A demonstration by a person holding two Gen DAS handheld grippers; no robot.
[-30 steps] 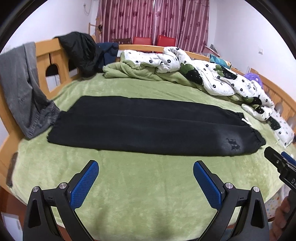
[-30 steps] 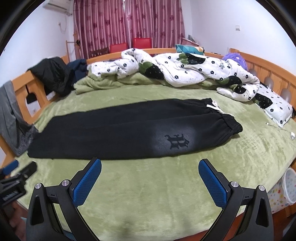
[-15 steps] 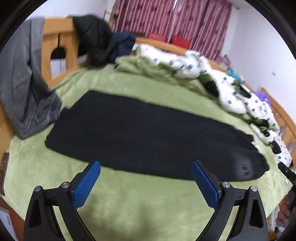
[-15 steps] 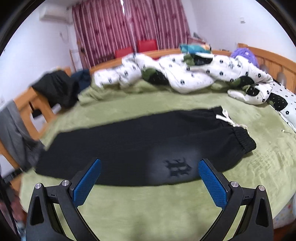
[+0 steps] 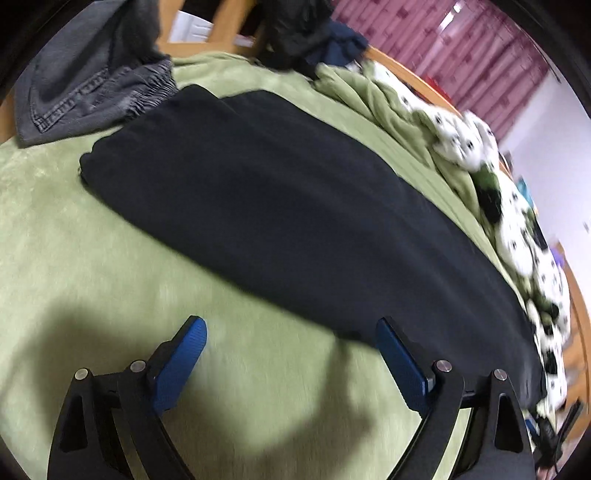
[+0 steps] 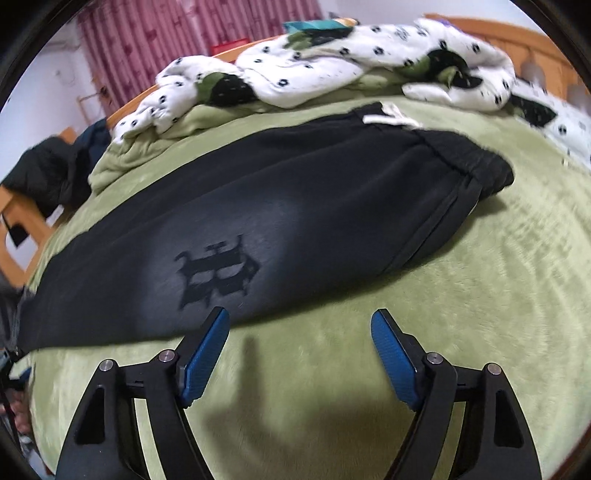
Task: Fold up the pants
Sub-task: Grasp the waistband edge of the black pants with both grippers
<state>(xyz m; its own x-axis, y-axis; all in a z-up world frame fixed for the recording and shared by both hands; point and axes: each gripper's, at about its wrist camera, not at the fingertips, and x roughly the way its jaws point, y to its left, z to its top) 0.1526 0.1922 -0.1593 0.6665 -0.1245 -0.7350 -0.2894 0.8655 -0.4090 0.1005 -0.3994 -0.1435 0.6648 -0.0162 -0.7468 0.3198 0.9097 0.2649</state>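
The black pants (image 5: 295, 206) lie flat on my green bed cover (image 5: 74, 258), folded lengthwise with one leg over the other, and they run as a long dark band from about ten o'clock to four o'clock in my left wrist view. The cuffs end at ten o'clock, just beside a grey garment (image 5: 88, 77) that hangs off the wooden bed frame (image 5: 221, 22). My left gripper (image 5: 290, 341) hangs over bare cover at six o'clock, its jaws closing with nothing between them; the right blue pad (image 5: 400, 363) sits at the near hem of the pants, though the blur keeps me from saying whether it touches the cloth. In my right wrist view the pants (image 6: 295, 206) stretch from eight o'clock to two o'clock, the elastic waistband (image 6: 476, 166) at two o'clock with its white drawstring (image 6: 388, 116) at one o'clock, and a dark gothic emblem (image 6: 218, 275) printed near the middle. My right gripper (image 6: 299, 339) is likewise unclenched and closing on nothing, over the cover at six o'clock; its left pad (image 6: 207, 356) reaches the pants' near edge just below the emblem. A white spotted quilt (image 6: 332, 62) is heaped along the far side from eleven to two o'clock, with red curtains (image 6: 166, 44) behind it at eleven.
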